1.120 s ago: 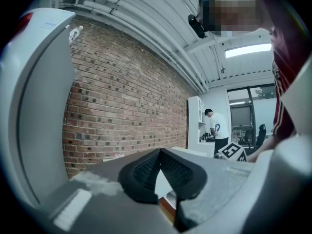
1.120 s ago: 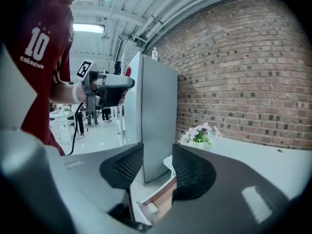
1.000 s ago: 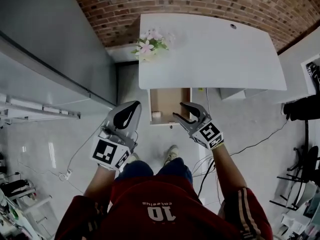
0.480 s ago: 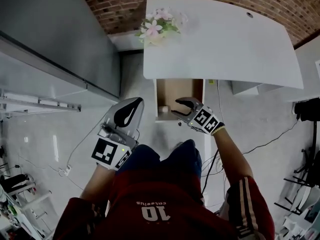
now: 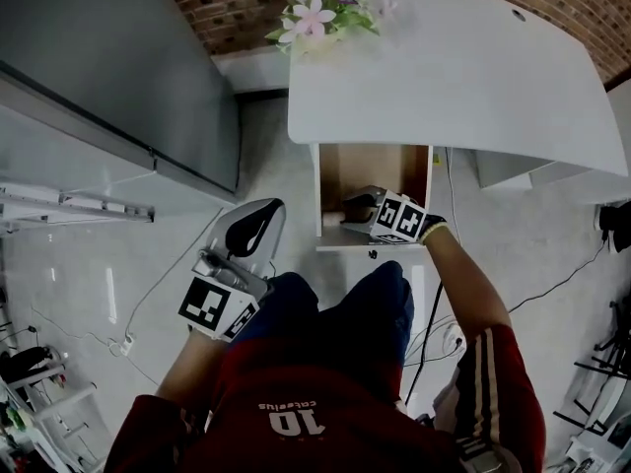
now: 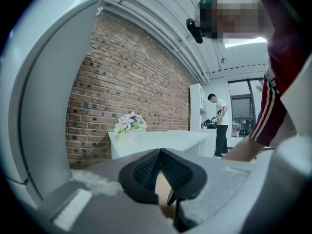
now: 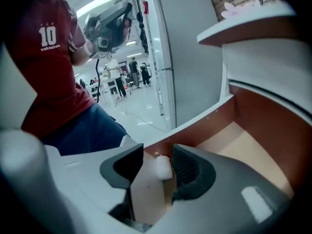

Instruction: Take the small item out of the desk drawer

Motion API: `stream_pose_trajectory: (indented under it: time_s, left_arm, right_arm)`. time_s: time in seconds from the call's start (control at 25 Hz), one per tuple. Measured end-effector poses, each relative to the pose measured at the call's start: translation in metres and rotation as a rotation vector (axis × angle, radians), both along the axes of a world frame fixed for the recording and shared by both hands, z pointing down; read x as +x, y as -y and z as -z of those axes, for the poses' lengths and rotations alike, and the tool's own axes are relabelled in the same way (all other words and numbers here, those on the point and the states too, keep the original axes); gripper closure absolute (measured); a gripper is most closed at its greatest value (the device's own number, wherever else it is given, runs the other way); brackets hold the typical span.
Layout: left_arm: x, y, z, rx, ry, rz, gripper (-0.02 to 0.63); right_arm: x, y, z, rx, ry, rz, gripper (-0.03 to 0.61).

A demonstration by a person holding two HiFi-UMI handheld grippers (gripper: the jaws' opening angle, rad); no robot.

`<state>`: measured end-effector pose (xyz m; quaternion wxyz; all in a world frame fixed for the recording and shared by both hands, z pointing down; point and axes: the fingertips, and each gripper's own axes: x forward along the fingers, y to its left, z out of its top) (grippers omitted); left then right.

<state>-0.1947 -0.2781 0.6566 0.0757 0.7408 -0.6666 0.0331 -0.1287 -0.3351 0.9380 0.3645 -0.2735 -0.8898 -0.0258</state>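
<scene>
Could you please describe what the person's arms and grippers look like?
The left gripper and right gripper have pale grey bodies, each ending in curved black ribbed pads and carrying a cube with black-and-white square markers. The person wears a red short-sleeved shirt with white stripes down the sleeve.

**Colours at the desk**

The desk (image 5: pixel 444 67) is white; its drawer (image 5: pixel 380 166) is light brown wood inside. The small item (image 7: pixel 163 167) is white. The left gripper (image 6: pixel 161 167) and right gripper (image 7: pixel 158 159) are grey with black ribbed pads (image 6: pixel 146 168) and black-and-white marker cubes (image 5: pixel 399 220). The brick wall (image 6: pixel 131 82) is red-brown, the flowers (image 5: pixel 330 13) pink and white with green leaves, and the shirt (image 5: pixel 296 412) dark red with a white 10
</scene>
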Motion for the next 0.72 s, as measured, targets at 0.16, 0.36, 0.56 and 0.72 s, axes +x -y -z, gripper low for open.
stream_pose_trajectory:
  time_s: [0.16,0.36,0.56,0.72]
  left_arm:
    - [-0.004,-0.007,-0.035,-0.014,0.01,-0.007,0.611]
    - [-0.003,-0.002,-0.058,0.032,-0.002,-0.022,0.611]
    - [-0.002,-0.008,-0.08,-0.008,0.014,-0.007,0.611]
    - [-0.003,-0.011,-0.079,-0.01,0.004,0.0,0.611]
  right_arm:
    - [-0.008,-0.008,-0.041,-0.013,-0.045,0.049,0.403]
    - [-0.01,-0.015,-0.09,0.016,-0.109,0.14,0.403]
    - [-0.017,-0.012,-0.121,0.038,-0.135,0.147,0.405]
    - [-0.016,-0.015,-0.13,0.03,-0.166,0.154,0.433]
